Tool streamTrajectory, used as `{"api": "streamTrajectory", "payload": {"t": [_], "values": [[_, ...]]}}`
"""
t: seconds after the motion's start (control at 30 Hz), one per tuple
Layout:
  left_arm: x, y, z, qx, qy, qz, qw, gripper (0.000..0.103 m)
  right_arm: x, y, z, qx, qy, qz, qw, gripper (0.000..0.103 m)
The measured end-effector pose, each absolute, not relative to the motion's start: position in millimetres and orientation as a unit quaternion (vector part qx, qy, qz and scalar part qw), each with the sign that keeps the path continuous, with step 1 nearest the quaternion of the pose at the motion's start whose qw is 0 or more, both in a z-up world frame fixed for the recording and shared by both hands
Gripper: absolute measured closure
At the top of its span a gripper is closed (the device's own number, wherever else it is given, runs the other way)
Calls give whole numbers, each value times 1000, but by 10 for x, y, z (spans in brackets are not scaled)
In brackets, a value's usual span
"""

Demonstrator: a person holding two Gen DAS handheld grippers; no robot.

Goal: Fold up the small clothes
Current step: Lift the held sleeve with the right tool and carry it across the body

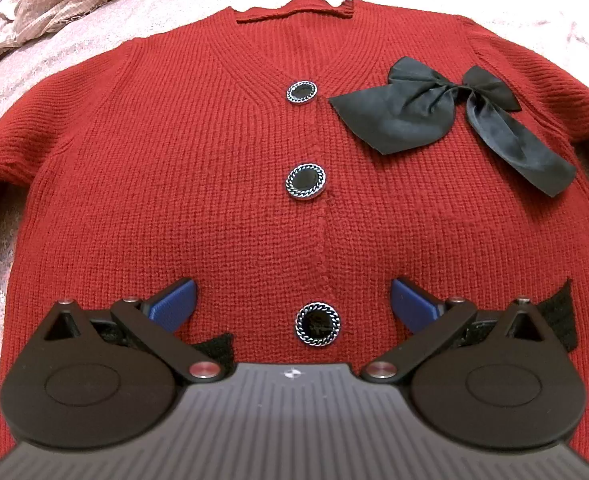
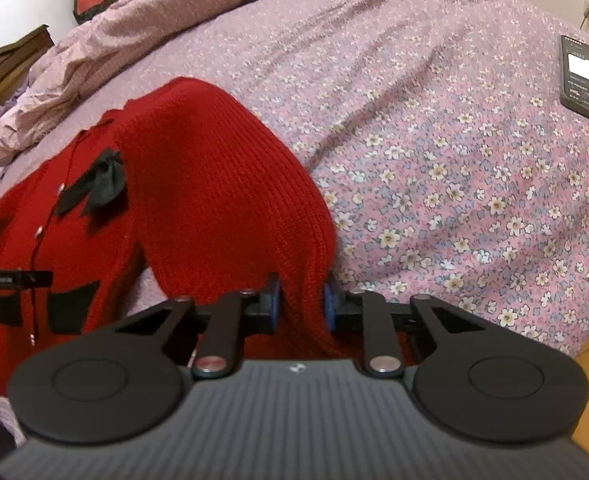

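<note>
The red cardigan (image 1: 198,184) lies flat on the bed (image 2: 434,152), buttons up, the left gripper (image 1: 292,300) hangs wide over its bottom button, and the right gripper (image 2: 301,306) pinches a sleeve (image 2: 222,184), which I think must fold across the front.

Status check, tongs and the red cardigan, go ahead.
Left tongs open over cardigan. Right tongs shut on sleeve. Phone on bed, clear of fold.
</note>
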State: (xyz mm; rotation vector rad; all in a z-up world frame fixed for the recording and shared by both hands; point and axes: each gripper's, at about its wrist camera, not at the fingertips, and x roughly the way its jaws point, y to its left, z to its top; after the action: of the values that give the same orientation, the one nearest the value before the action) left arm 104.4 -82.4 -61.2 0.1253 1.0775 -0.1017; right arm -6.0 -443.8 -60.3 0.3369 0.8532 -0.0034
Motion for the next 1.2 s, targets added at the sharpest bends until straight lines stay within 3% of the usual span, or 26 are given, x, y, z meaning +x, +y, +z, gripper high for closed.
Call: {"api": "streamTrajectory", "payload": {"t": [1.2], "values": [[968,-705,-392,75,481,-50,872,0,18,-3880,492,213,259,126,934,85]]}}
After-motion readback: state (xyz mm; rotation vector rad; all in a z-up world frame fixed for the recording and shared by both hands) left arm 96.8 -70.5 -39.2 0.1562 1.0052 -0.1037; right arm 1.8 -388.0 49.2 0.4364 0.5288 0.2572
